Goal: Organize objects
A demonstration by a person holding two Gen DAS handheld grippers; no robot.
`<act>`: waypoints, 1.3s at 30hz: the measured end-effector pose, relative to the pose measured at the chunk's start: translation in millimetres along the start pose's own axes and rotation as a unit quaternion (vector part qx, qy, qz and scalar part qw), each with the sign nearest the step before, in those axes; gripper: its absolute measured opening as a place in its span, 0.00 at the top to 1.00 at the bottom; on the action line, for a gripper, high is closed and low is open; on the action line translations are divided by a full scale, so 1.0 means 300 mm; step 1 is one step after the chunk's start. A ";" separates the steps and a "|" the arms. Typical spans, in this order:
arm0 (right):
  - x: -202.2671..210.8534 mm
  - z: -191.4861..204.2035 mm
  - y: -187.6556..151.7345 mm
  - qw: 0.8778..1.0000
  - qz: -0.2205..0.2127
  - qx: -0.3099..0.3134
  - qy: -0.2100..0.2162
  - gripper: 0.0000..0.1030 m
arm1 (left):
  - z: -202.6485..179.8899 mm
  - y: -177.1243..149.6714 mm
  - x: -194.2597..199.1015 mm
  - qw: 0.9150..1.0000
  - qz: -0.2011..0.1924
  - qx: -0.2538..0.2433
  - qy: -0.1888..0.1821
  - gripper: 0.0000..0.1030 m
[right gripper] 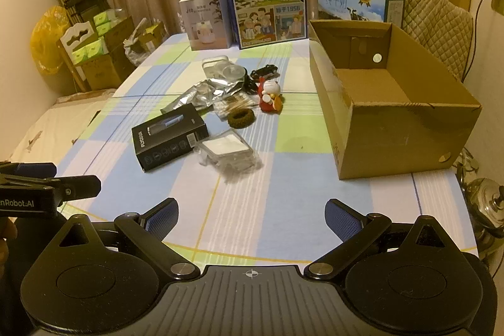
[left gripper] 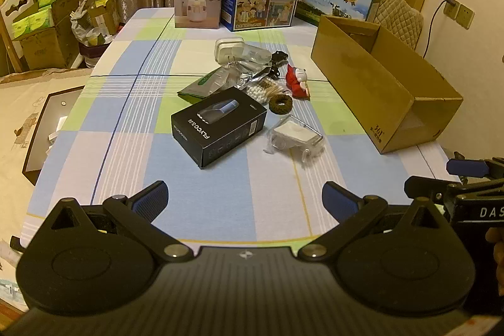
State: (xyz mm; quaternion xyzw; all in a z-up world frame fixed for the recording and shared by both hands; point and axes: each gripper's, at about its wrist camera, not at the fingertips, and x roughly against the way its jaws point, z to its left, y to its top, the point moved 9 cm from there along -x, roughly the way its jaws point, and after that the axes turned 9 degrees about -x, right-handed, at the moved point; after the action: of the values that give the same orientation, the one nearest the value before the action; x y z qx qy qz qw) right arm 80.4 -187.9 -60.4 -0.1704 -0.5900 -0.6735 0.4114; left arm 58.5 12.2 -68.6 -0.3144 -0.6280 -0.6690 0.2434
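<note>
While lying flat, the black box [left gripper: 219, 125] runs diagonally toward the cardboard box [left gripper: 387, 90].

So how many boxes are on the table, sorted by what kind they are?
Milk cartons: 2, tall blue milk carton and flat light-blue milk carton
Humidifier box: 1
Black shaver box: 1
Open cardboard box: 1
Total: 5

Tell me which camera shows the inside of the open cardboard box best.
The right wrist view. It looks down into the cardboard box, showing a bare floor and the round hole in the far wall. The left wrist view shows the same box mostly by its outer long side; the floor is hidden, only the far inner wall visible.
</note>
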 end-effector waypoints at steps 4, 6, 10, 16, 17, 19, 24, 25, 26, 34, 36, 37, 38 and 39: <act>-0.002 0.004 0.002 1.000 0.000 -0.001 0.003 0.05 | 0.001 0.003 -0.002 1.000 -0.001 0.000 -0.001 0.01; -0.005 0.006 0.004 1.000 -0.001 -0.001 0.005 0.05 | 0.003 0.005 -0.003 1.000 -0.002 -0.001 -0.001 0.01; -0.012 0.009 0.006 1.000 -0.002 -0.001 0.010 0.05 | 0.009 0.009 -0.014 1.000 0.003 -0.008 0.002 0.01; -0.028 0.015 0.005 1.000 0.003 0.001 0.017 0.05 | 0.030 0.013 -0.030 1.000 0.009 -0.010 -0.004 0.01; -0.032 0.017 0.005 1.000 0.004 0.002 0.018 0.05 | 0.034 0.016 -0.031 1.000 0.008 -0.012 -0.006 0.01; -0.038 0.020 0.005 1.000 0.005 0.003 0.020 0.05 | 0.040 0.022 -0.033 1.000 0.007 -0.017 -0.008 0.01; -0.055 0.033 0.007 1.000 0.009 0.009 0.026 0.05 | 0.052 0.036 -0.037 0.999 0.007 -0.032 -0.012 0.01; -0.059 0.037 0.008 1.000 0.010 0.012 0.027 0.05 | 0.053 0.038 -0.039 0.999 0.006 -0.035 -0.014 0.01; -0.062 0.041 0.010 0.999 0.010 0.014 0.028 0.05 | 0.054 0.040 -0.040 0.999 0.005 -0.037 -0.018 0.01; -0.102 0.055 0.036 0.999 0.009 0.028 0.040 0.05 | 0.084 0.070 -0.069 0.997 0.001 -0.070 -0.024 0.01; -0.124 0.060 0.049 0.998 0.010 0.037 0.043 0.05 | 0.094 0.082 -0.082 0.997 0.000 -0.079 -0.025 0.01; -0.136 0.063 0.055 0.998 0.011 0.042 0.045 0.05 | 0.099 0.088 -0.089 0.996 0.000 -0.085 -0.026 0.01; -0.151 0.066 0.062 0.998 0.012 0.048 0.047 0.05 | 0.105 0.096 -0.099 0.995 0.000 -0.095 -0.025 0.01; -0.170 0.068 0.070 0.997 0.014 0.053 0.049 0.05 | 0.111 0.100 -0.107 0.994 0.001 -0.102 -0.024 0.01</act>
State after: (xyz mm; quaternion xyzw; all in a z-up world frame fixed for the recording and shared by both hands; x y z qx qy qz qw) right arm 121.8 -150.1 -77.9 -0.1236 -0.6016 -0.6431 0.4574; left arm 106.1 40.2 -70.8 -0.3546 -0.5614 -0.7217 0.1957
